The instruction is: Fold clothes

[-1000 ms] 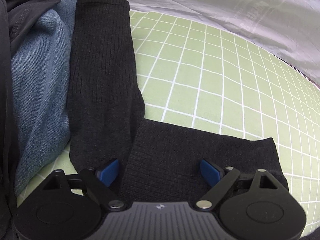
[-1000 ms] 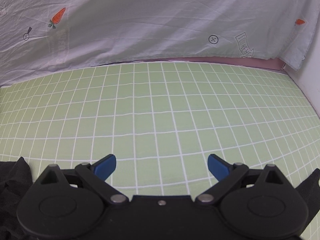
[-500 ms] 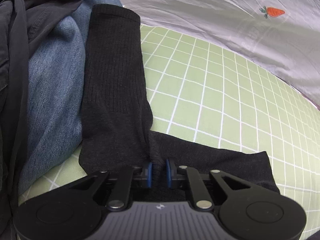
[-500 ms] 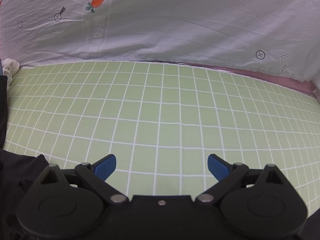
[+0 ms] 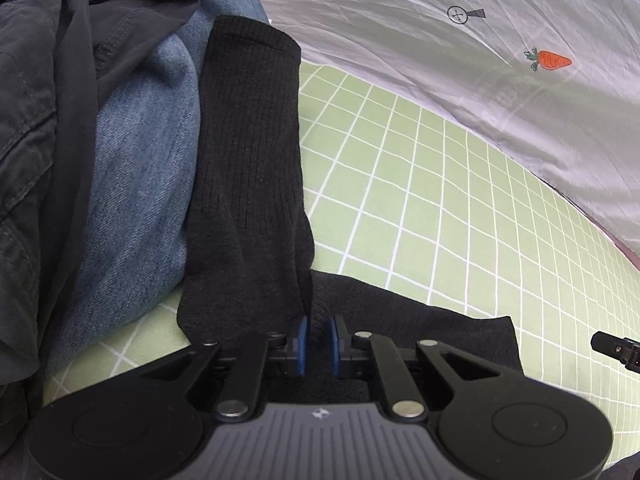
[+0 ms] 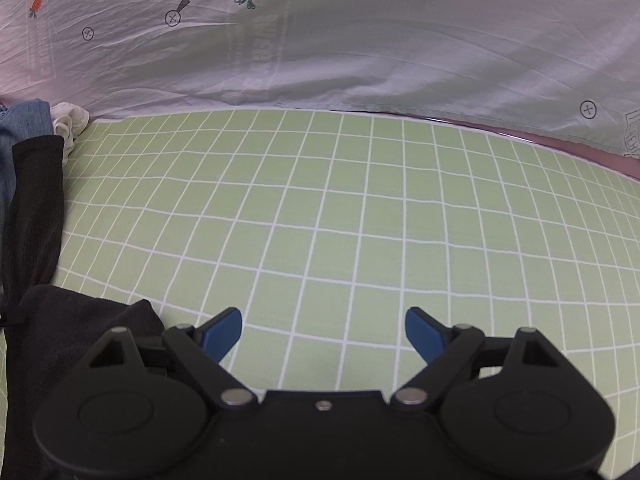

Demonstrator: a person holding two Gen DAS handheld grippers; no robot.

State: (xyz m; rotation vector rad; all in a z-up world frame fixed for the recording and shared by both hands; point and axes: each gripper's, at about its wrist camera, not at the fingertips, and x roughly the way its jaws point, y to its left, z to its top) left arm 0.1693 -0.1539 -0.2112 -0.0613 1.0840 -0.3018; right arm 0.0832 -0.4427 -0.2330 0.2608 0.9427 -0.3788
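A dark grey ribbed knit garment [image 5: 248,184] lies on the green checked sheet [image 5: 420,208]. One sleeve runs away from me and another part [image 5: 420,328] spreads to the right. My left gripper [image 5: 318,340] is shut on a pinch of this knit where the sleeve meets the body. My right gripper [image 6: 322,334] is open and empty over the bare sheet [image 6: 340,220]. The garment's edge [image 6: 80,328] and sleeve [image 6: 34,208] lie to its left.
A pile of blue jeans [image 5: 140,184] and dark clothes [image 5: 36,120] lies left of the knit. A white carrot-print cloth [image 5: 460,60] rises behind the sheet, also in the right wrist view [image 6: 360,40]. A white cloth bundle [image 6: 70,124] sits at far left.
My left gripper closed on the knit a second ago and has kept its hold while shifting slightly. My right gripper, still open, swung left so the garment came into its view.
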